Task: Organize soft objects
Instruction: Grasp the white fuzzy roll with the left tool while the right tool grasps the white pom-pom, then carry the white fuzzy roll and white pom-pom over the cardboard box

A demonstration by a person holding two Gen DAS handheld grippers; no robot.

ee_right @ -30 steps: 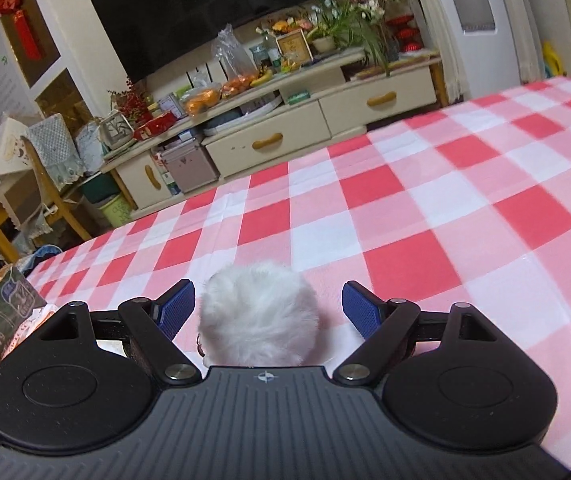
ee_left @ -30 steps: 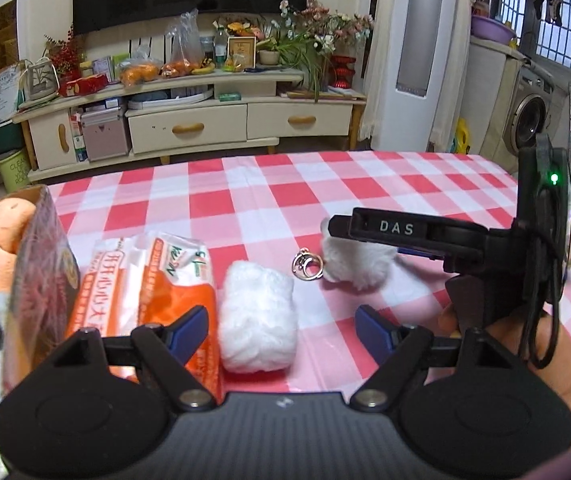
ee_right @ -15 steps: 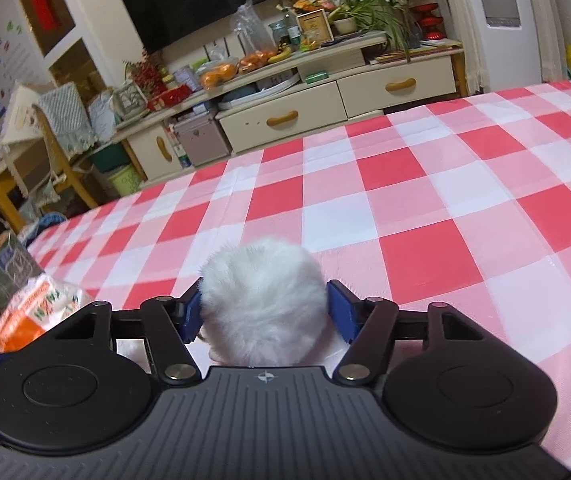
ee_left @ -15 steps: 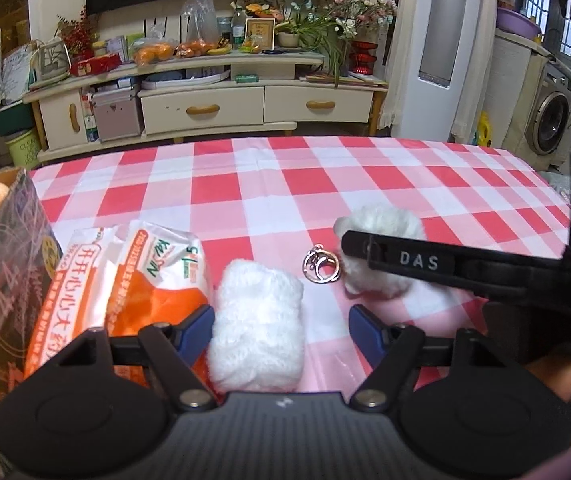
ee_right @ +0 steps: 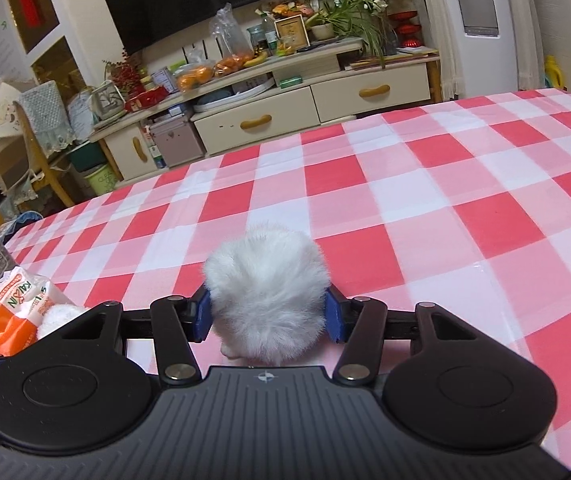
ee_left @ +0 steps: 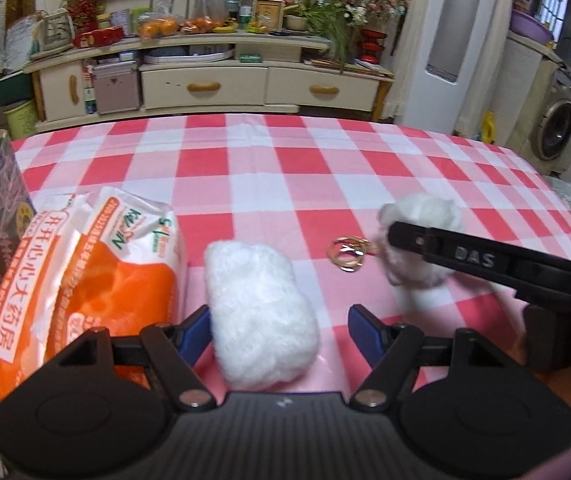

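Right tongs (ee_right: pixel 267 316) pinch white pompom (ee_right: pixel 267 292); left view alone shows its gold ring (ee_left: pixel 347 254); left tongs (ee_left: pixel 279 330) spread wide, empty

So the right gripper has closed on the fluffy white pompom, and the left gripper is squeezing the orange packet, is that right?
Not quite. The right gripper has closed on the fluffy white pompom, but the left gripper squeezes nothing. The left wrist view shows its jaws open around the white fuzzy bundle, with the orange packet lying outside them, to their left.
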